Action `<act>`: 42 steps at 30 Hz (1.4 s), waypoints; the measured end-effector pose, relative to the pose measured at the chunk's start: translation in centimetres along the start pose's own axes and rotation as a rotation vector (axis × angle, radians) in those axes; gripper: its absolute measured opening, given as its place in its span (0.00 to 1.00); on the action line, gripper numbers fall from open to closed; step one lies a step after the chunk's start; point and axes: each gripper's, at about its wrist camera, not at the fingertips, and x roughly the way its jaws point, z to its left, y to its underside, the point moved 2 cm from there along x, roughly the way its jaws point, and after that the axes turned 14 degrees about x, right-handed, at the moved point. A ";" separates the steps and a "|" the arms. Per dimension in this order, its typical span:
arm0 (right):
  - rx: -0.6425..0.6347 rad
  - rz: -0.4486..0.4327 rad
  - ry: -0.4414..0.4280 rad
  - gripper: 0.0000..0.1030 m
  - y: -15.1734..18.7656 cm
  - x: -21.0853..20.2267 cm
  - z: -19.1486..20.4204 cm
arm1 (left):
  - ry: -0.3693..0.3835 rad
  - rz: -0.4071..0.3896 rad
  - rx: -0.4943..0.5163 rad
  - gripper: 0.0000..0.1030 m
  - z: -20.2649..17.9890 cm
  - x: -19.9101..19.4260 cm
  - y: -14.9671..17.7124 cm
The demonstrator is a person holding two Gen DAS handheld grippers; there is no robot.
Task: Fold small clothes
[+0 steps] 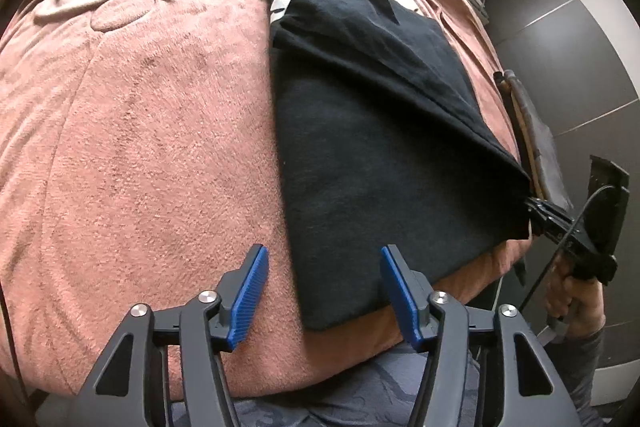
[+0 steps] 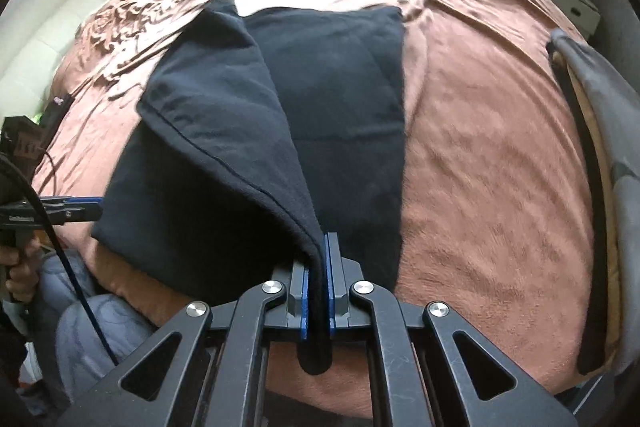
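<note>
One corner gripped, one corner waiting.
We have the right gripper (image 2: 318, 283) clamped tight on the near right corner of the black garment (image 1: 360, 131), lifted off the pink blanket (image 1: 140, 107); its long axis runs away from us. Our left gripper (image 1: 324, 287) hovers half-open, pads bare, straddling the near left corner that lies flat just ahead.

Right gripper (image 2: 317, 267) clamped on black shirt (image 2: 224, 131) edge at bottom centre; shirt spread mid-frame over pink blanket (image 2: 480, 147); left gripper (image 2: 94, 211) at left edge
</note>
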 end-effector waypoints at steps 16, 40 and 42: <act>-0.247 -0.100 0.077 0.56 0.0 -3.5 6.1 | 0.075 -0.103 -0.119 0.49 2.0 -1.3 0.2; -0.645 -0.008 0.111 0.50 -2.9 6.3 18.3 | 0.251 -0.095 -0.273 0.12 5.2 -0.9 1.1; -0.662 -0.008 0.126 0.50 -3.0 7.2 18.7 | 0.254 -0.105 -0.278 0.12 5.5 -1.3 1.5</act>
